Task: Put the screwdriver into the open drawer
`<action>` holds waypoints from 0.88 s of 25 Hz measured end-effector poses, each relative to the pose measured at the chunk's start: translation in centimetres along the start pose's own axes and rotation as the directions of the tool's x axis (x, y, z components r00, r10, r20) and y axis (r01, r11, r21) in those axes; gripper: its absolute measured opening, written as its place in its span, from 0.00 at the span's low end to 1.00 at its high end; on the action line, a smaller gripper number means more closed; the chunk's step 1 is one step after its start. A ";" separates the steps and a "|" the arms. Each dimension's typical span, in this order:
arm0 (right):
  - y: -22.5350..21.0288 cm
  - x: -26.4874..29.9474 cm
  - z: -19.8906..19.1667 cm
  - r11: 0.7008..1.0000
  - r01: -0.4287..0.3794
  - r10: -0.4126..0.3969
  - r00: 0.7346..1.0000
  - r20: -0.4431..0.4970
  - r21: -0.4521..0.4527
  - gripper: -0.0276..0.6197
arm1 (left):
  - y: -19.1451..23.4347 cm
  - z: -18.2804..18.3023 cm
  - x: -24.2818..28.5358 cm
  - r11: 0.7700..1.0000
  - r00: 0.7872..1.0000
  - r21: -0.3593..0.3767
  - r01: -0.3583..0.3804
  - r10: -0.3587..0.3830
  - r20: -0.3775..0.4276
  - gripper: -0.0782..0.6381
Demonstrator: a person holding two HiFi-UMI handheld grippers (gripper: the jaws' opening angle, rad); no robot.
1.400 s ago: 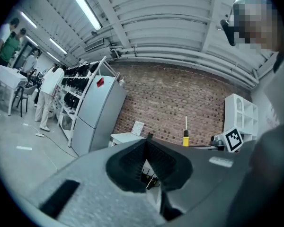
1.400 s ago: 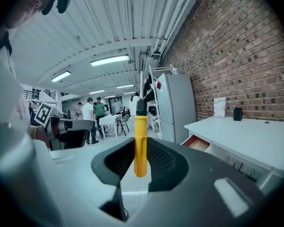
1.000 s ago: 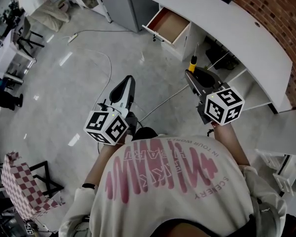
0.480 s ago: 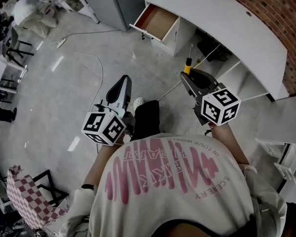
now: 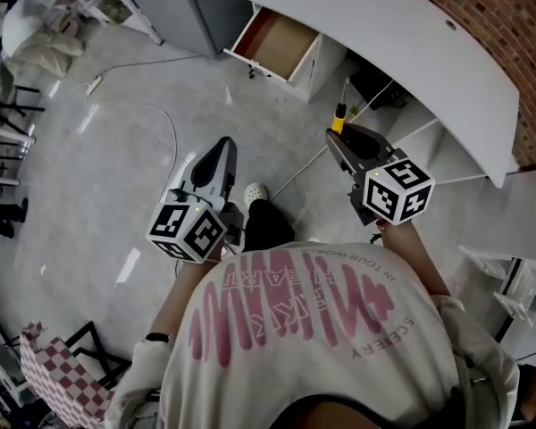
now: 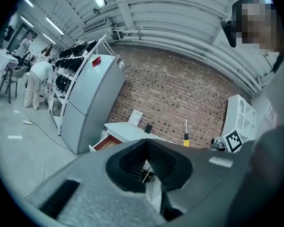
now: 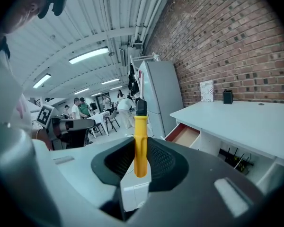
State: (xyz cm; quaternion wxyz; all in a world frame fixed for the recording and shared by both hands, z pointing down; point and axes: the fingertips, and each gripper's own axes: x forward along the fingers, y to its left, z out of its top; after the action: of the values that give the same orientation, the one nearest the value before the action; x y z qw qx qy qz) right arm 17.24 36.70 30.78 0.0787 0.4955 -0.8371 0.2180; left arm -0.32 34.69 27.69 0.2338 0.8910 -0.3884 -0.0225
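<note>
Right gripper view: the right fingers (image 7: 162, 161) grip the upright screwdriver (image 7: 140, 145) by its yellow handle, the left fingers (image 6: 164, 158) stand apart and empty, and the drawer (image 7: 183, 134) is well ahead, so the tool may tilt or slip on the way.

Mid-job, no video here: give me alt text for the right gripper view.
A yellow-handled screwdriver stands upright, clamped in the right gripper's tongs. Beyond it to the right, the open drawer juts from a white desk along a brick wall.
</note>
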 end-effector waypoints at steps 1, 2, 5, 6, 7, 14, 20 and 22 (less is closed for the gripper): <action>-0.4 1.1 0.5 1.000 0.005 -0.005 1.000 -0.005 0.001 0.18 | 0.9 0.5 0.8 1.000 1.000 -0.003 0.002 -0.002 -0.004 0.11; -1.0 2.2 1.1 1.000 0.012 -0.012 1.000 -0.006 0.002 0.18 | 1.8 1.0 1.6 1.000 1.000 -0.004 0.006 -0.006 -0.009 0.11; -2.7 6.0 3.0 0.999 0.041 -0.041 0.999 0.004 0.021 0.18 | 4.9 2.4 4.3 1.000 0.999 -0.007 0.023 -0.023 -0.032 0.11; -3.1 7.2 3.6 0.998 0.048 -0.048 0.999 0.007 0.031 0.18 | 5.9 2.9 5.1 1.000 0.999 -0.010 0.028 -0.029 -0.039 0.11; -3.3 8.4 4.2 0.998 0.051 -0.052 0.999 0.008 0.037 0.18 | 6.9 3.6 6.0 0.999 0.998 -0.011 0.035 -0.035 -0.043 0.11; -4.3 16.3 8.8 0.998 0.057 -0.058 0.998 0.021 0.021 0.18 | 12.3 9.5 12.0 0.995 0.995 0.025 0.096 -0.096 -0.031 0.11; -5.6 21.2 11.7 0.998 0.065 -0.066 0.997 0.039 0.009 0.18 | 16.1 12.2 15.2 0.993 0.993 0.039 0.111 -0.110 -0.033 0.11; -6.0 22.4 12.4 0.997 0.071 -0.072 0.997 0.040 0.012 0.18 | 17.3 12.9 16.0 0.993 0.993 0.038 0.111 -0.110 -0.034 0.11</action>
State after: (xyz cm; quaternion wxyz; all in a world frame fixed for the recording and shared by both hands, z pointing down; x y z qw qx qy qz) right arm 12.37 10.90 29.29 0.0671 0.5298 -0.8192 0.2092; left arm -3.83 8.14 26.01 0.2206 0.9159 -0.3351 -0.0134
